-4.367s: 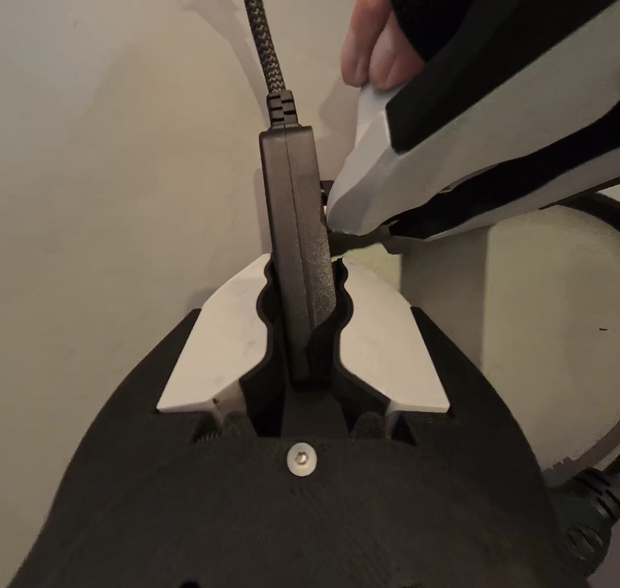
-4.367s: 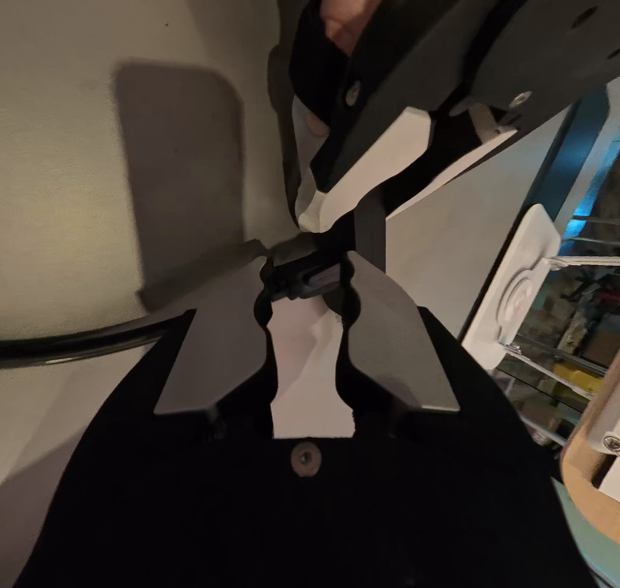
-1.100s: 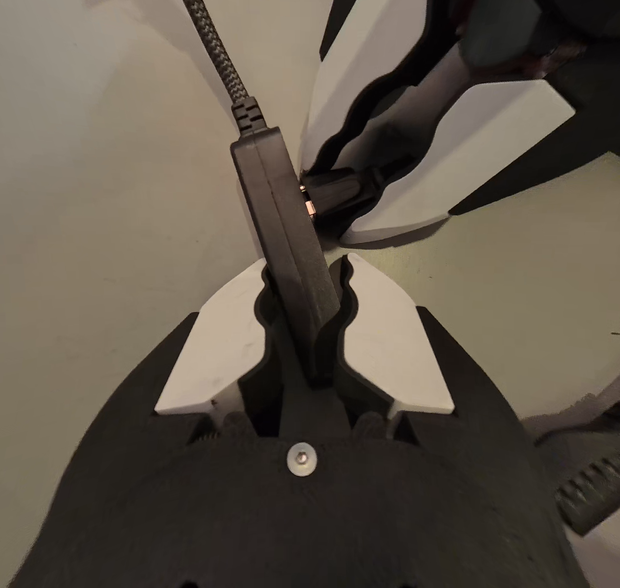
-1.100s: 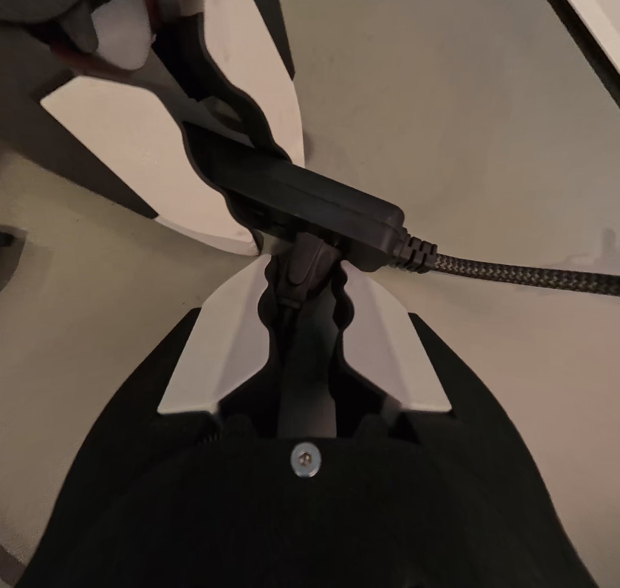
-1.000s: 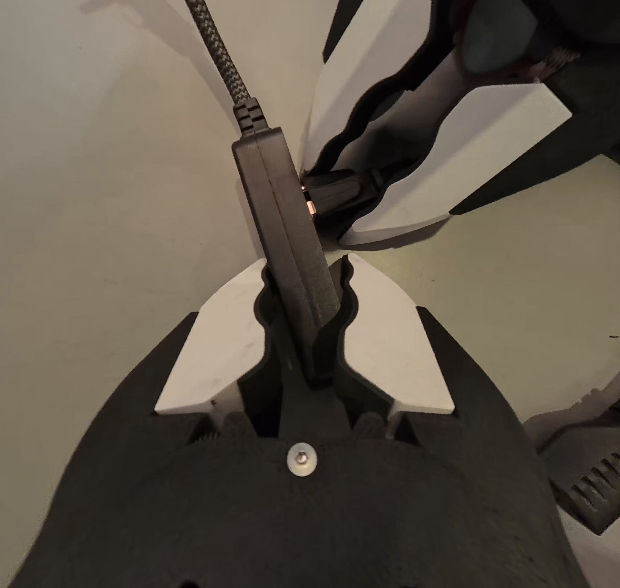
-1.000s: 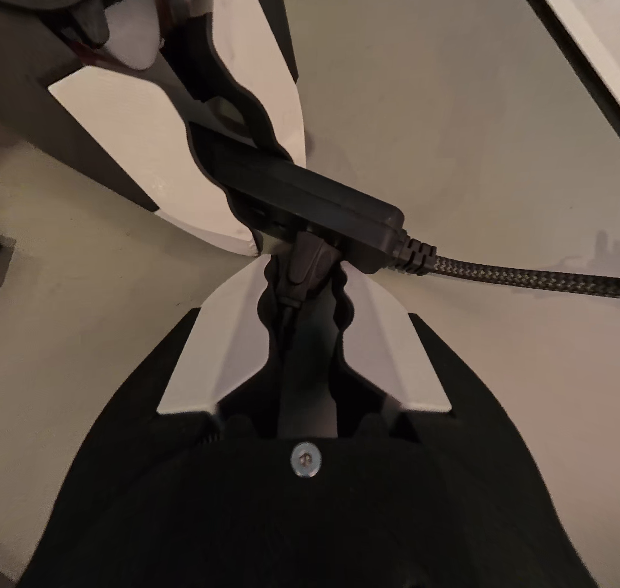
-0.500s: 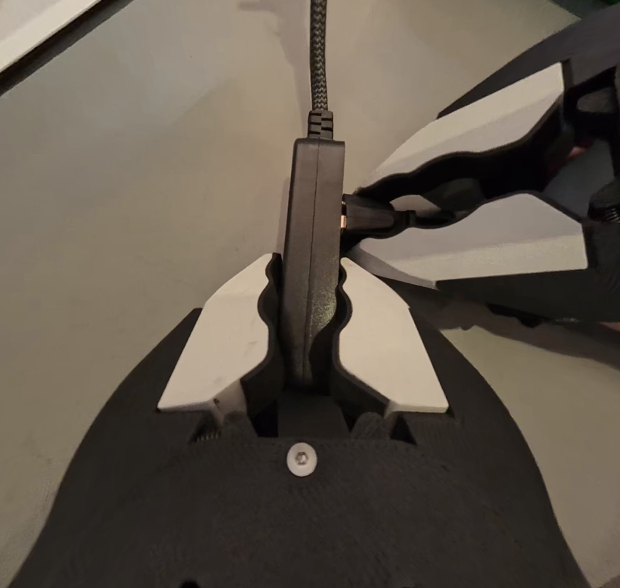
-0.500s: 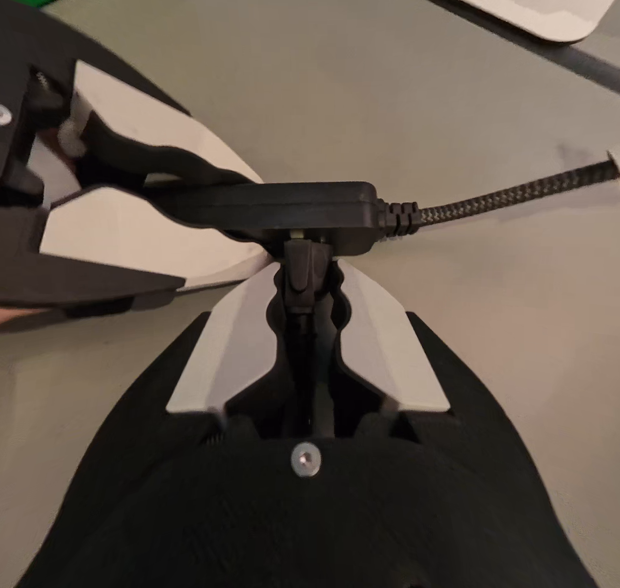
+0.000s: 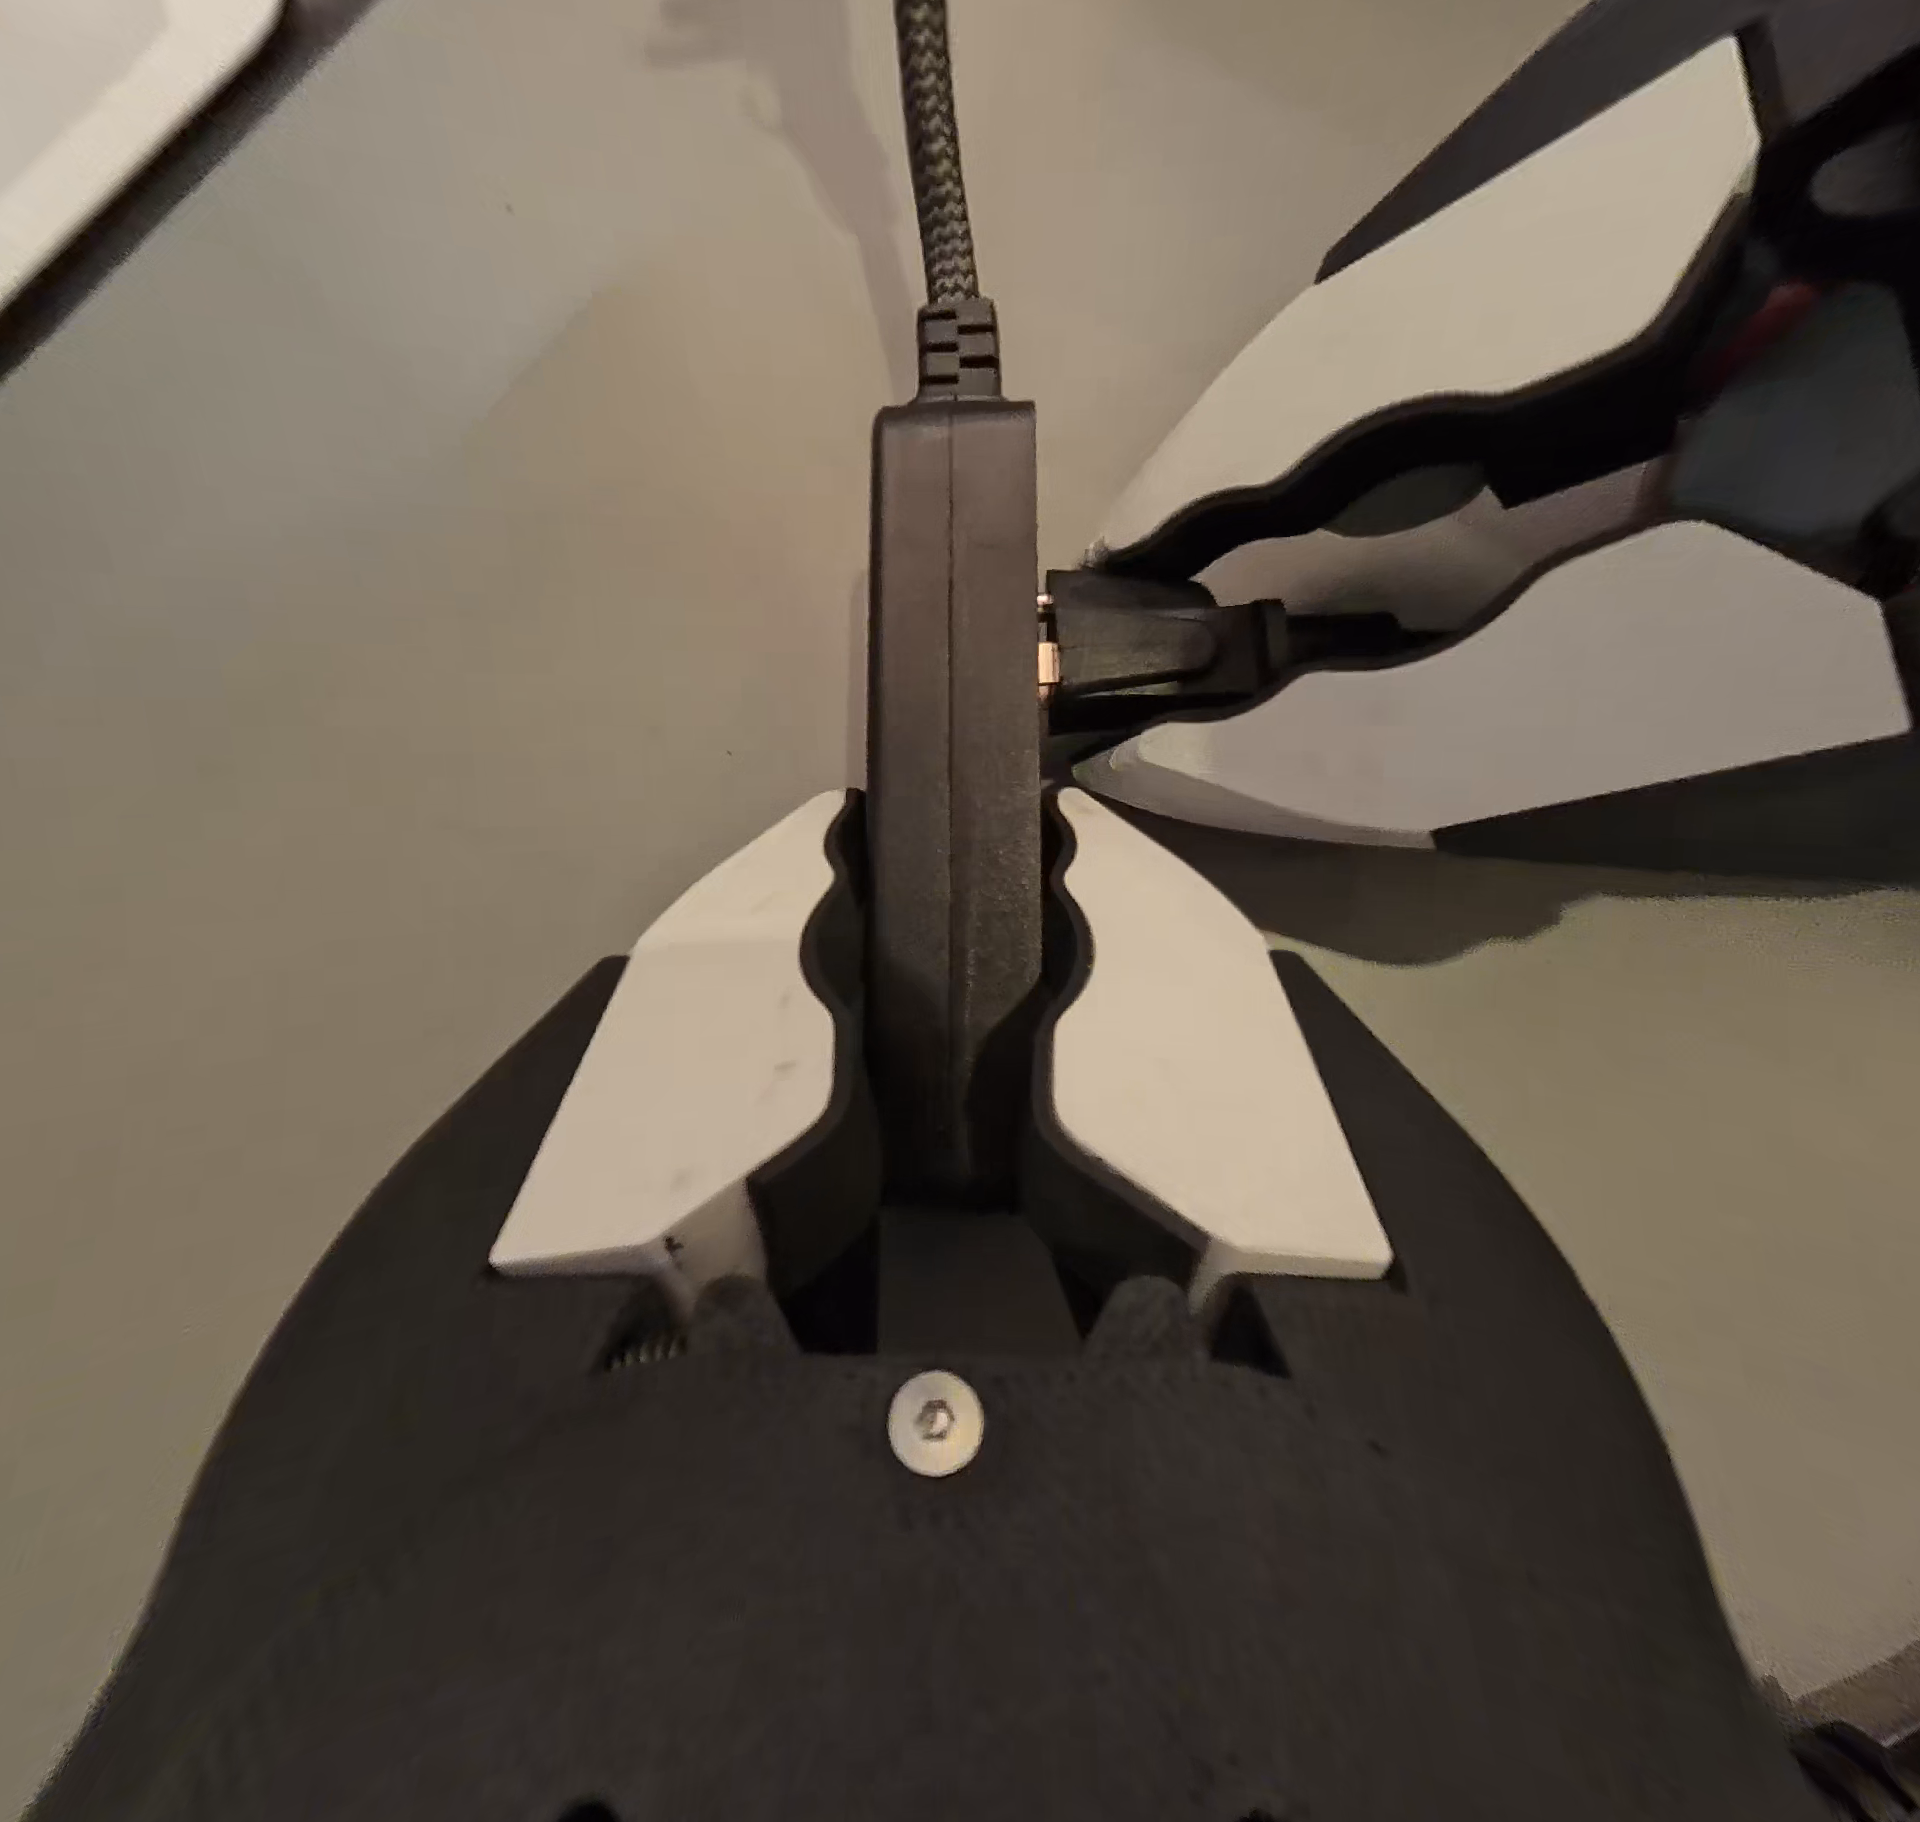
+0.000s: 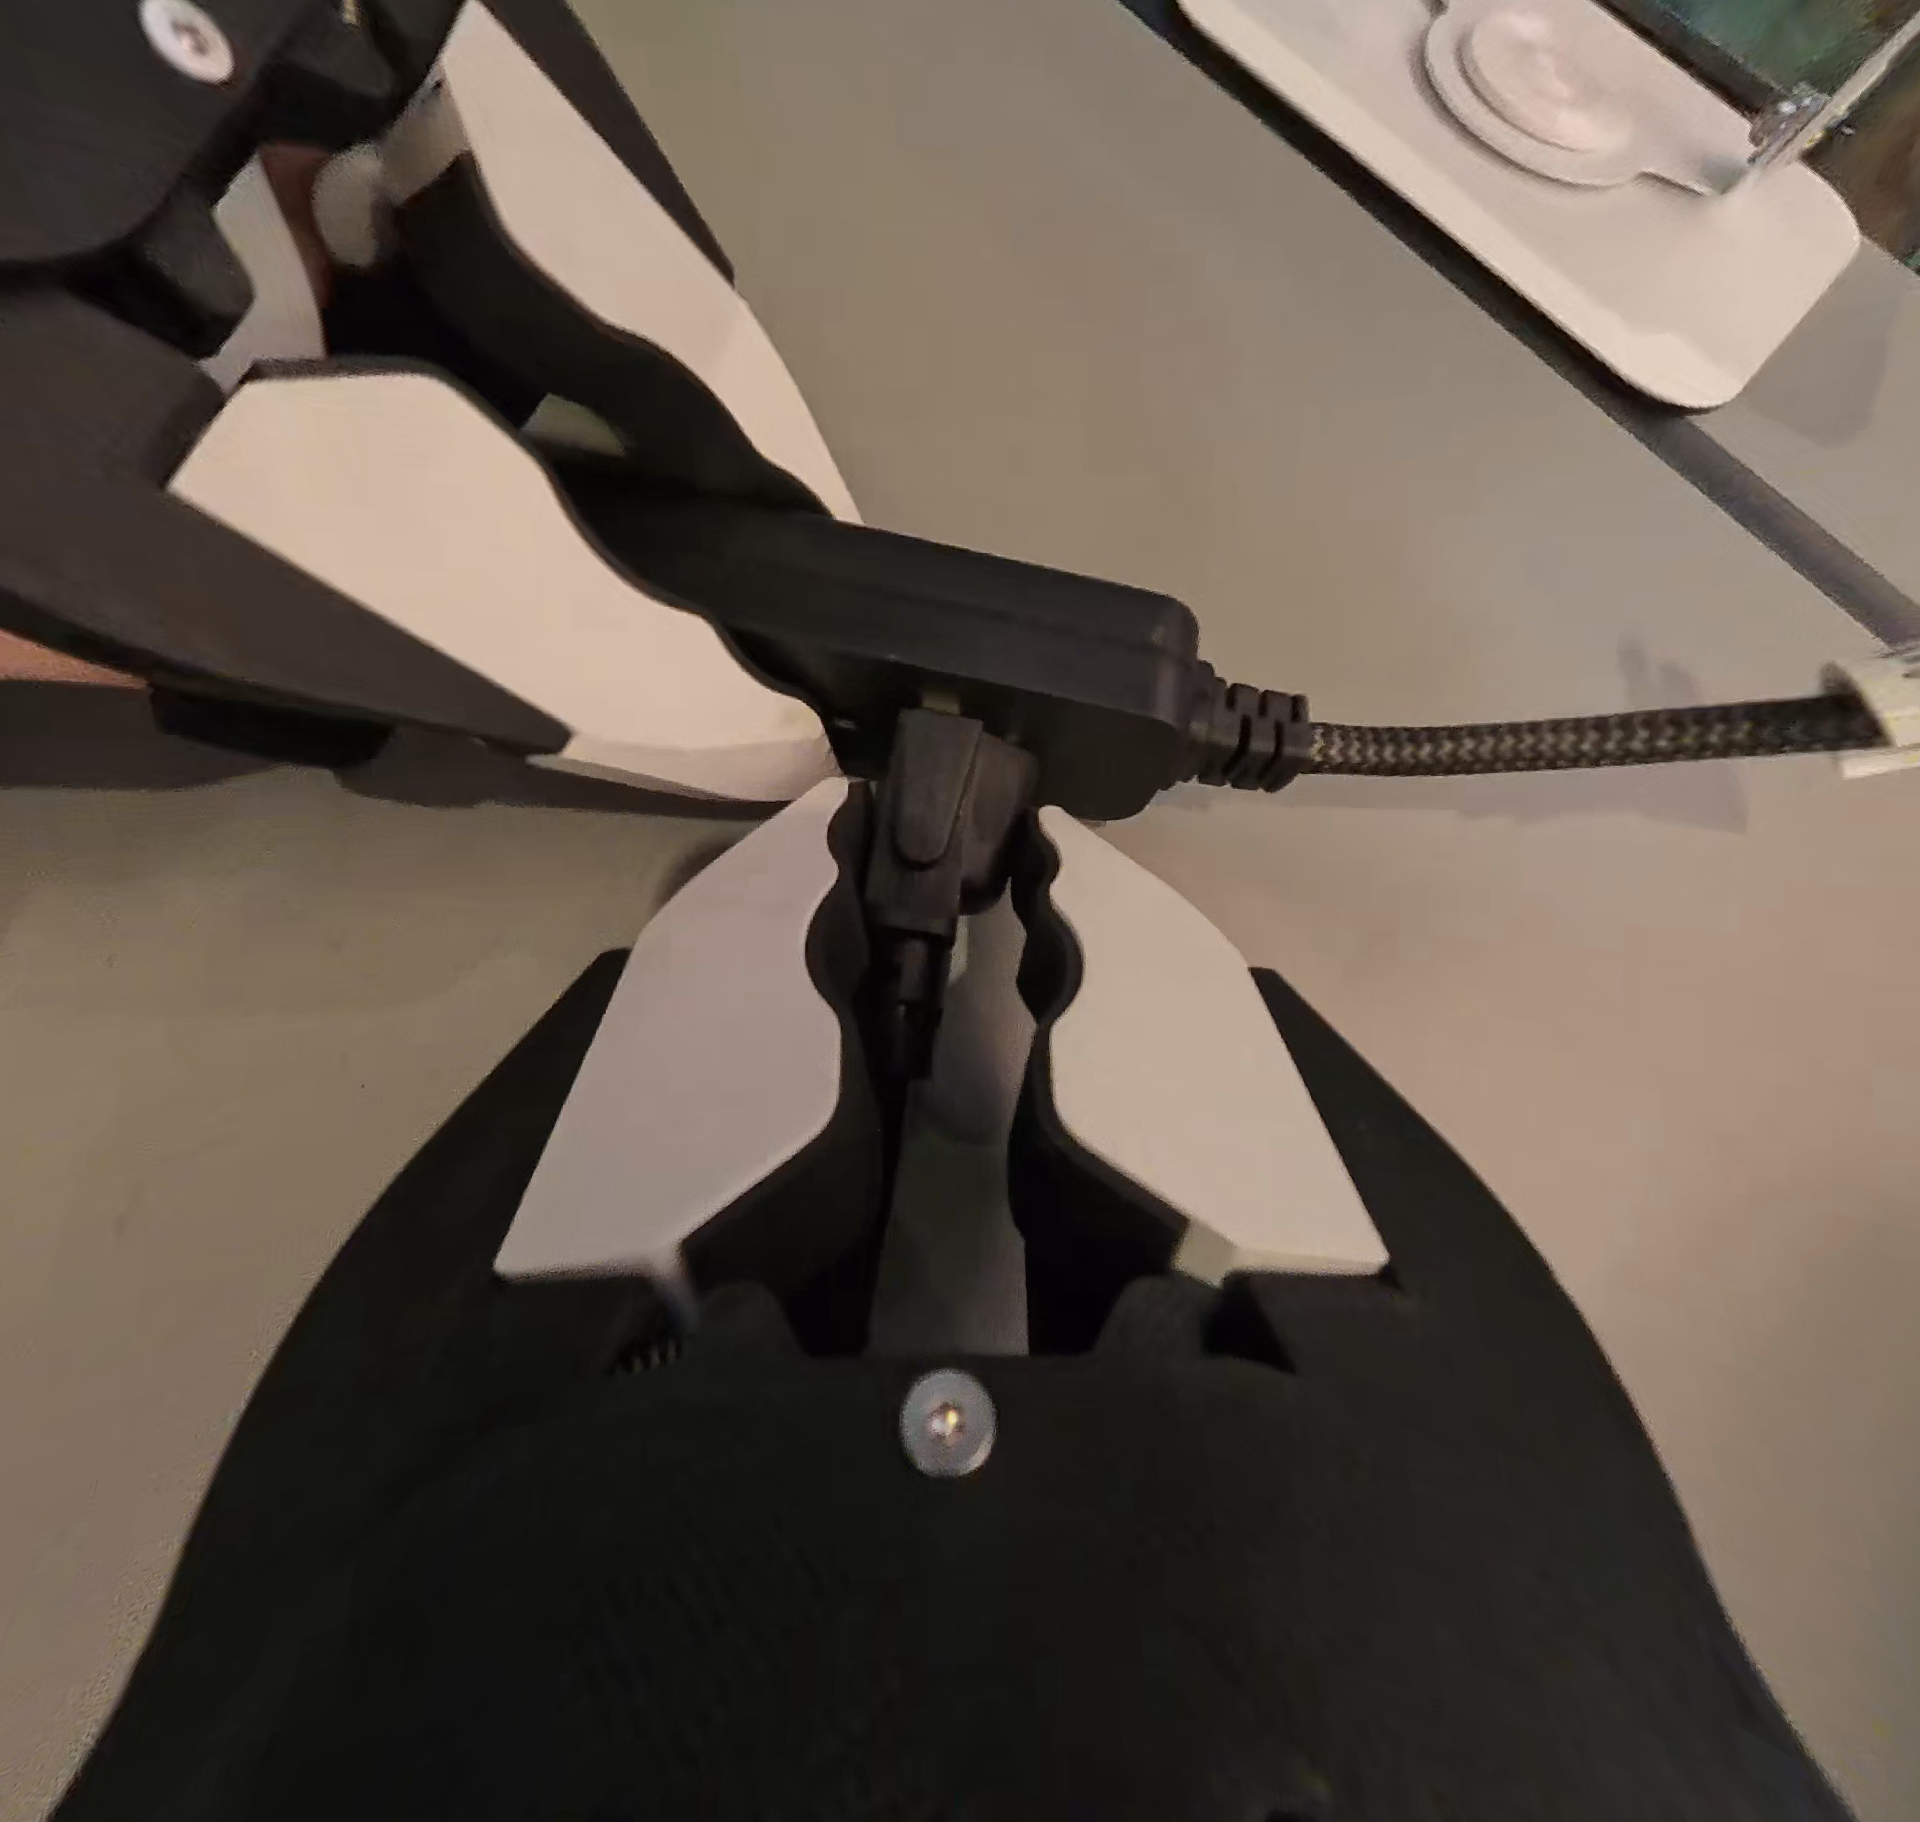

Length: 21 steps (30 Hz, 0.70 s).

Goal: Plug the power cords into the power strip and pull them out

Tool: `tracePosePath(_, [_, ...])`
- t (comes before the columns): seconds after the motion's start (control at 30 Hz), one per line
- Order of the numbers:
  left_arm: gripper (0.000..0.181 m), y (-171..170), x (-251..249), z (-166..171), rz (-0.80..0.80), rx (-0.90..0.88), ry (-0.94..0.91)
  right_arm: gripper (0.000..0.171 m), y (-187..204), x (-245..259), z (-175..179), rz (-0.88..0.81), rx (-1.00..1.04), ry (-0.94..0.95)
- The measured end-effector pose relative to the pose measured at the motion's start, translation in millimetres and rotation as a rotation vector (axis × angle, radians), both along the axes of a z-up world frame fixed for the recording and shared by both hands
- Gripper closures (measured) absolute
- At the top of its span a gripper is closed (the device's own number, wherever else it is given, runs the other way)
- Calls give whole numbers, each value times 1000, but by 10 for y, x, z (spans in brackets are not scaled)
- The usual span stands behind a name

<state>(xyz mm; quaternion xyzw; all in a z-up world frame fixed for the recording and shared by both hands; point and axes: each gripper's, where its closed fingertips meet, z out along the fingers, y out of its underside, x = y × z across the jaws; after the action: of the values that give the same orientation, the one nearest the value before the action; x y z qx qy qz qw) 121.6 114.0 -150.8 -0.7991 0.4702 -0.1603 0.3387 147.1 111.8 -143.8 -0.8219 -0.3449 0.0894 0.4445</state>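
My left gripper (image 9: 954, 816) is shut on a flat black power strip (image 9: 954, 692) held edge-up above the table; its braided cord (image 9: 935, 110) runs away from me. My right gripper (image 10: 940, 822) is shut on a small black plug (image 10: 925, 796) whose metal tip sits in the strip's side; a sliver of copper-coloured metal (image 9: 1047, 671) still shows at the joint. The strip also shows in the right wrist view (image 10: 935, 609), with its braided cord (image 10: 1507, 738) leading right. The right gripper shows in the left wrist view (image 9: 1101, 671), and the left gripper in the right wrist view (image 10: 800, 650).
A grey-green table top (image 9: 416, 629) lies under both grippers. A white flat stand base (image 10: 1538, 162) with a round foot sits at the far right by a dark gap at the table edge; a white rounded slab (image 9: 114, 58) shows at the far left.
Both grippers have turned together with the strip and plug, so the strip now points straight ahead of my left gripper. The plug stays seated in the strip's side; the white stand base has come into view.
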Motion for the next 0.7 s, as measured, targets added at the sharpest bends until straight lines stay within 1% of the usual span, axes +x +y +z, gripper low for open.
tracePosePath(0.1, [152, -42, 62, 92, -28, 42, -6, 142, 10, 50, 96, 21, 68, 1])
tracePosePath(0.2, [141, -184, 133, 184, -136, -53, -86, 144, -22, 108, 168, 36, 151, -76])
tracePosePath(0.27, [126, -232, 136, 321, -181, -171, -210, 145, -80, 67, 212, 112, 206, -115])
tracePosePath(0.33, [111, -188, 118, 487, -182, -295, -357, 145, -189, -68, 255, 237, 262, -133])
tracePosePath(0.43, [109, -89, 121, 708, -191, -506, -623, 145, -374, -313, 313, 431, 347, -171])
tracePosePath(0.47, [116, -93, 113, 697, -208, -592, -668, 145, -414, -381, 334, 477, 377, -183])
tracePosePath(0.5, [119, -109, 106, 658, -230, -673, -679, 146, -446, -440, 347, 520, 403, -194])
tracePosePath(0.53, [124, -177, 119, 695, -292, -737, -724, 146, -485, -497, 340, 570, 409, -194])
tracePosePath(0.57, [154, -287, 128, 829, -398, -793, -815, 146, -507, -540, 326, 607, 396, -183])
tracePosePath(0.6, [164, -311, 144, 883, -423, -821, -867, 146, -503, -558, 318, 617, 380, -172])
tracePosePath(0.67, [166, -242, 175, 794, -356, -814, -841, 146, -471, -561, 278, 609, 322, -156])
tracePosePath(0.7, [165, -229, 167, 775, -349, -802, -833, 146, -458, -566, 261, 600, 285, -142])
